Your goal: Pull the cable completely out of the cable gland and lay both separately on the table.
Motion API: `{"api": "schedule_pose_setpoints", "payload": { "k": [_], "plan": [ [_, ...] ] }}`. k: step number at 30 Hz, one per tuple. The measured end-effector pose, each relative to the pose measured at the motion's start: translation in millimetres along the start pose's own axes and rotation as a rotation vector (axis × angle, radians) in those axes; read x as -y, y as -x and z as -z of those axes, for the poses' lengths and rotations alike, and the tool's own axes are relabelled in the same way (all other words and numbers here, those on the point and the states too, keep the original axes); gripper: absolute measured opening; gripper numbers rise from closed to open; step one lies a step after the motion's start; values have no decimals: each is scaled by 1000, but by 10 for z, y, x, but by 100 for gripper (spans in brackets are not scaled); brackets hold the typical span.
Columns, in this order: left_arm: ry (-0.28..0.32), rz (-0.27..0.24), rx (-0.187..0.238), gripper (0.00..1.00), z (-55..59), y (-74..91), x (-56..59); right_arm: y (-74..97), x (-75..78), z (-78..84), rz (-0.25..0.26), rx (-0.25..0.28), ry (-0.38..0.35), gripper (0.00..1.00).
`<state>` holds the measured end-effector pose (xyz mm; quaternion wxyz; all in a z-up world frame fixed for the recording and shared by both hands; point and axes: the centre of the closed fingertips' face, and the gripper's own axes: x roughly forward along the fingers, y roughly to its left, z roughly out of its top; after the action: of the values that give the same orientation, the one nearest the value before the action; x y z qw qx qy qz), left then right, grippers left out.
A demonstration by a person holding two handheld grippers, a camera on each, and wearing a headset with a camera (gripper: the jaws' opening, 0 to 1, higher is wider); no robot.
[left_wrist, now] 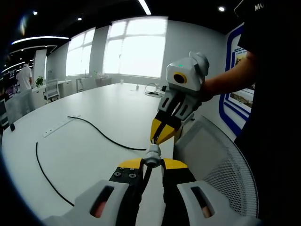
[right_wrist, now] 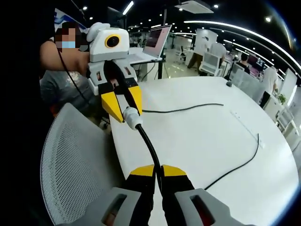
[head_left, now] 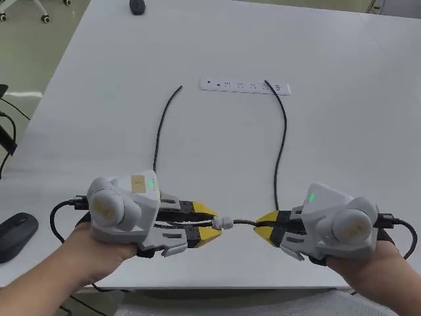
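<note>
A small white-grey cable gland (head_left: 223, 223) hangs just above the table's near edge, and my left gripper (head_left: 218, 224) is shut on it. A black cable (head_left: 245, 222) comes out of the gland and spans the short gap to my right gripper (head_left: 260, 224), which is shut on it. In the left gripper view the gland (left_wrist: 152, 153) sits at my jaw tips, the cable (left_wrist: 146, 175) runs back between the jaws, and the right gripper (left_wrist: 160, 136) is close in front. In the right gripper view the cable (right_wrist: 149, 143) rises from my jaws to the gland (right_wrist: 131, 116).
Two black cable runs lie on the white table (head_left: 329, 131), one (head_left: 161, 128) behind the left gripper, one (head_left: 281, 141) reaching a white power strip (head_left: 245, 86). A dark mouse (head_left: 16, 232) lies at the left. A mesh chair back (right_wrist: 70, 155) stands at the table's near edge.
</note>
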<state>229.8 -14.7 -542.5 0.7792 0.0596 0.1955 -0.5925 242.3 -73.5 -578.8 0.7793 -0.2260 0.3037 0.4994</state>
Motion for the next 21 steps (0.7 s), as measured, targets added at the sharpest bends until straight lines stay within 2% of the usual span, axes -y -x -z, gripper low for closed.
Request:
{"api": "schedule_pose_setpoints", "payload": {
  "k": [8,21],
  "plan": [
    [8,-6,-5,16,27,-16,40,35,81,199,24,-15,-70,0],
    [24,-10,-17,16,47,-107,83,26,178,458,36,-57,-147,0]
  ]
}}
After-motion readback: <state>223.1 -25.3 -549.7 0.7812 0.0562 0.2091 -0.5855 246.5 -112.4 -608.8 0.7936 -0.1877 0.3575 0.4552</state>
